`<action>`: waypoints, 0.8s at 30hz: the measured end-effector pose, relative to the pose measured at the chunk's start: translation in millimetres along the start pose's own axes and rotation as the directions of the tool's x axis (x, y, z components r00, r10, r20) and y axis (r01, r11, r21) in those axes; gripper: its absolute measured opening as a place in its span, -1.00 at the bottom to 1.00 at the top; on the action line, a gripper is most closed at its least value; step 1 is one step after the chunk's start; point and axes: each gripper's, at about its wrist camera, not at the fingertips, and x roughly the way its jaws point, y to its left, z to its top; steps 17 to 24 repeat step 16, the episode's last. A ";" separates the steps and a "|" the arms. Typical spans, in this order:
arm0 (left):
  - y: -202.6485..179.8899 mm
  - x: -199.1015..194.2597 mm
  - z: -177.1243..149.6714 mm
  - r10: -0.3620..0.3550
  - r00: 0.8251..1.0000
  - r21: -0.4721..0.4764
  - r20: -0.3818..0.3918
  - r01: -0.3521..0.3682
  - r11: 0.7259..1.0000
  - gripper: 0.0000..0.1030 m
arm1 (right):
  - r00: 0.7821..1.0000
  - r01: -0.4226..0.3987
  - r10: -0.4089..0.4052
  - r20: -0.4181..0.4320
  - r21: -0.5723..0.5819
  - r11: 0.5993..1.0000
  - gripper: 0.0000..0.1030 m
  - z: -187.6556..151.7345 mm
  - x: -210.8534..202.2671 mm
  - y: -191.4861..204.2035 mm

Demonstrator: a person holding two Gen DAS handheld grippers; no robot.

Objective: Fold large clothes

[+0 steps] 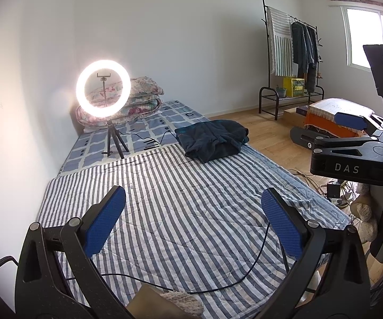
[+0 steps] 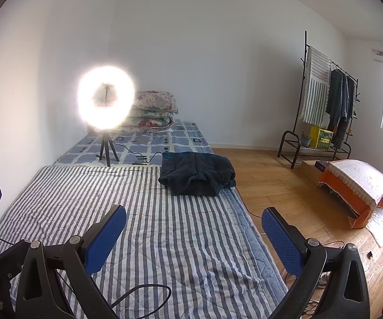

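Observation:
A dark navy garment (image 1: 212, 139) lies folded in a pile at the far right edge of the striped bed cover (image 1: 164, 199); it also shows in the right wrist view (image 2: 198, 172). My left gripper (image 1: 194, 212) is open and empty, held above the near part of the bed, well short of the garment. My right gripper (image 2: 194, 228) is open and empty too, over the bed's right side. The right gripper's body (image 1: 351, 156) shows at the right of the left wrist view.
A lit ring light on a tripod (image 1: 103, 93) stands on the bed's far half, its cable (image 1: 148, 141) trailing toward the garment. Folded floral quilts (image 1: 138, 98) lie behind it. A clothes rack (image 2: 321, 111) and a covered orange box (image 2: 356, 188) stand on the wood floor at the right. A black cable (image 1: 218, 279) crosses the near bed.

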 end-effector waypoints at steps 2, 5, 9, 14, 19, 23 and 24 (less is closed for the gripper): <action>-0.5 -0.1 0.2 -0.001 1.000 0.000 0.000 0.001 1.000 1.00 | 1.000 0.000 0.000 -0.001 0.001 1.000 0.99 0.2 0.2 0.2; -0.4 -0.1 0.2 -0.001 1.000 0.000 0.001 0.001 1.000 1.00 | 1.000 -0.001 0.002 -0.002 0.003 1.000 0.99 0.1 0.2 -0.1; 0.5 -0.7 0.2 0.005 1.000 -0.002 0.004 -0.005 1.000 1.00 | 1.000 -0.003 0.003 -0.003 0.002 1.000 0.99 0.5 -0.1 0.2; 0.9 -4.8 1.4 0.025 0.999 0.004 0.024 -0.025 1.000 1.00 | 1.000 -0.006 0.006 -0.004 -0.002 1.000 0.99 0.5 0.1 1.0; 2.5 -7.9 3.8 0.038 0.999 0.005 0.039 -0.038 0.999 1.00 | 1.000 -0.009 0.009 -0.005 -0.002 1.000 0.99 1.1 0.1 1.0; 2.5 -7.9 3.8 0.038 0.999 0.005 0.039 -0.038 0.999 1.00 | 1.000 -0.009 0.009 -0.005 -0.002 1.000 0.99 1.1 0.1 1.0; 2.5 -7.9 3.8 0.038 0.999 0.005 0.039 -0.038 0.999 1.00 | 1.000 -0.009 0.009 -0.005 -0.002 1.000 0.99 1.1 0.1 1.0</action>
